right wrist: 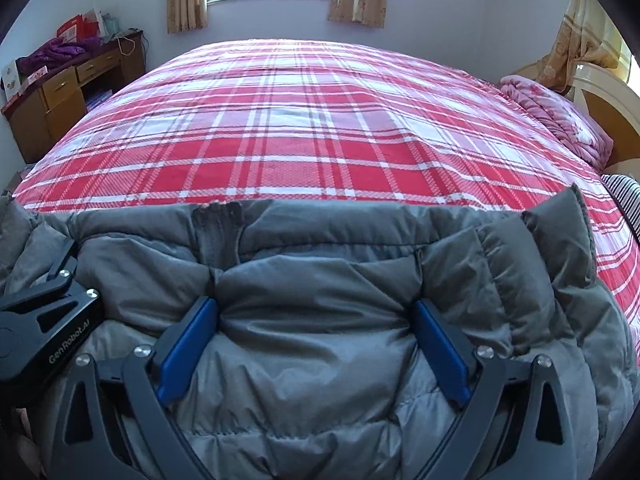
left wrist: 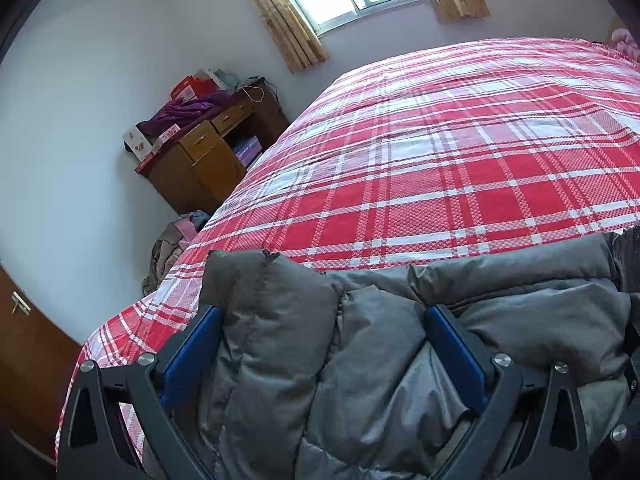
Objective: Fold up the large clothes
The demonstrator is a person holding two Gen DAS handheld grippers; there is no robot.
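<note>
I hold two grippers over a grey puffer jacket (right wrist: 304, 360) that lies on the near part of the bed (right wrist: 304, 128), on the red and white checked cover. The far part of the cover is bare, and a pink quilt (right wrist: 560, 116) is bunched at the right end near the headboard.

My right gripper (right wrist: 316, 344) has its jaws spread wide. The blue pads (right wrist: 188, 344) stand apart, with a broad bulge of the padded cloth between them. I judge that they do not pinch it; the cloth only swells up in the gap. My left gripper (left wrist: 324, 356) looks the same: jaws far apart, the blue pads on either side of a thick fold of the jacket, and I see no squeezing there. In the right view the left gripper's black body sits just beside, at the left edge.

About the progress: the jacket seems already doubled at least once, because its far edge makes a thick, rounded line across the bed and a padded part, maybe a sleeve (right wrist: 552, 248), lies turned over at the right. At the left corner another padded piece (left wrist: 256, 292) stands up a little. The bundle is still wide and puffy, not a compact packet. So I judge the folding is partly done: some further fold and pressing down are probably left. Which side of the jacket faces up I cannot tell.
</note>
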